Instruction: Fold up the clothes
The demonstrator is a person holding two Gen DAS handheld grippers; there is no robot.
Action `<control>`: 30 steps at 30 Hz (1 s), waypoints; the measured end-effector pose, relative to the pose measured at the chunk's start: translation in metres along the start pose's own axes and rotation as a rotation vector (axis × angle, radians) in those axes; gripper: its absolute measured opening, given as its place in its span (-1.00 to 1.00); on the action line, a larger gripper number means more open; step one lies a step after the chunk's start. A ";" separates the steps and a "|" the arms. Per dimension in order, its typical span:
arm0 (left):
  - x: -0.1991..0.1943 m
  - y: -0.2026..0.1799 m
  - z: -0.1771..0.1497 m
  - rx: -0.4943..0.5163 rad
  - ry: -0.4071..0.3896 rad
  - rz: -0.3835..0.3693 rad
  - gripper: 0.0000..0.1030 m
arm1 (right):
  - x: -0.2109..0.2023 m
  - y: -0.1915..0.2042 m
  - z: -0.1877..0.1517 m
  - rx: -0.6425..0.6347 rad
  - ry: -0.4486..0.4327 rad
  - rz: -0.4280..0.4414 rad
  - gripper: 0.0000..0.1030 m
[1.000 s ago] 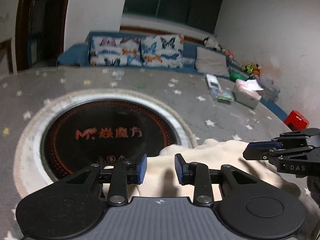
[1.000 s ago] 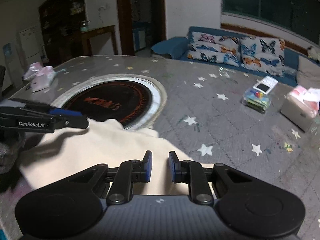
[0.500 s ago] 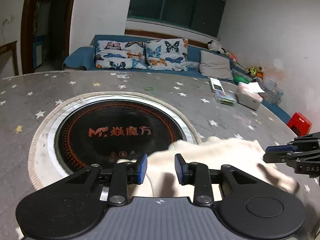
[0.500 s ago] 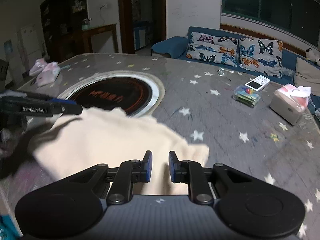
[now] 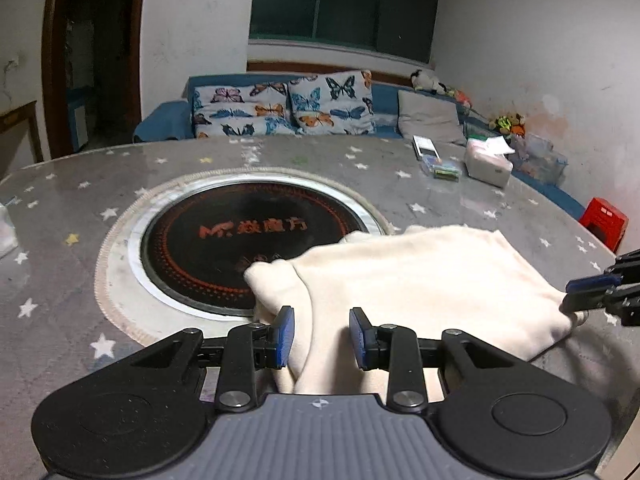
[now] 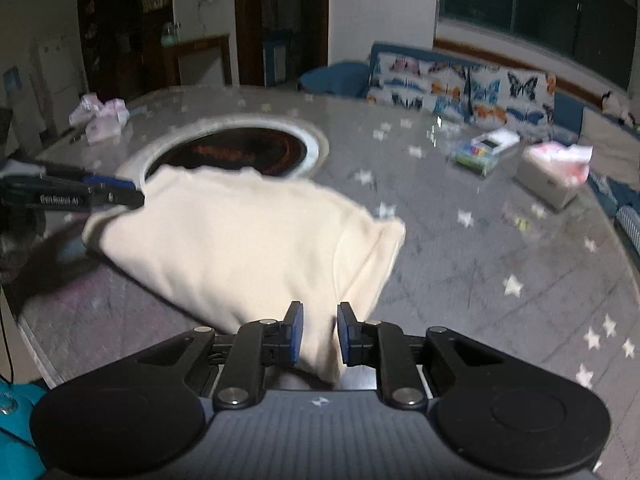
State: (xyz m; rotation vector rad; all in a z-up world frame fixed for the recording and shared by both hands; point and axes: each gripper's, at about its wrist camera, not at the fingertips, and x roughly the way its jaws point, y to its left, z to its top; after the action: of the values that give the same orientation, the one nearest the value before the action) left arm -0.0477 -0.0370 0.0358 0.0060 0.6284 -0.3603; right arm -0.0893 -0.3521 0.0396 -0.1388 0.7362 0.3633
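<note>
A cream garment (image 5: 420, 276) hangs stretched between my two grippers above the grey star-patterned table (image 5: 80, 216). My left gripper (image 5: 322, 338) is shut on its left edge, with cloth bunched between the blue pads. My right gripper (image 6: 319, 330) is shut on the other edge of the cream garment (image 6: 240, 240), which drapes away from it. The right gripper also shows at the right of the left wrist view (image 5: 600, 292), and the left gripper at the left of the right wrist view (image 6: 100, 196). The right wrist view is blurred.
A round black induction cooker (image 5: 248, 244) sits in the table's middle, partly under the garment. A tissue box (image 5: 488, 164) and a small colourful box (image 5: 444, 170) lie far right. Pink packets (image 6: 100, 120) lie far left. A sofa with butterfly cushions (image 5: 280, 108) stands behind.
Both grippers have lifted the garment higher off the table and drawn it back toward me. It now hangs stretched between them. The right view has swung and blurred.
</note>
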 end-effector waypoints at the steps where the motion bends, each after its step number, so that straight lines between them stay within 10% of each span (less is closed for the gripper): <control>1: -0.002 0.000 -0.001 -0.001 -0.001 0.001 -0.36 | -0.003 0.001 0.002 0.001 -0.018 0.005 -0.69; 30: -0.024 0.012 -0.029 -0.055 0.026 0.032 -0.31 | 0.021 0.037 0.016 -0.099 -0.006 0.079 -0.54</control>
State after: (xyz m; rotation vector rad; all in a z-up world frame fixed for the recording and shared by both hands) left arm -0.0779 -0.0146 0.0252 -0.0321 0.6632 -0.3125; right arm -0.0789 -0.3082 0.0375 -0.2018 0.7199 0.4758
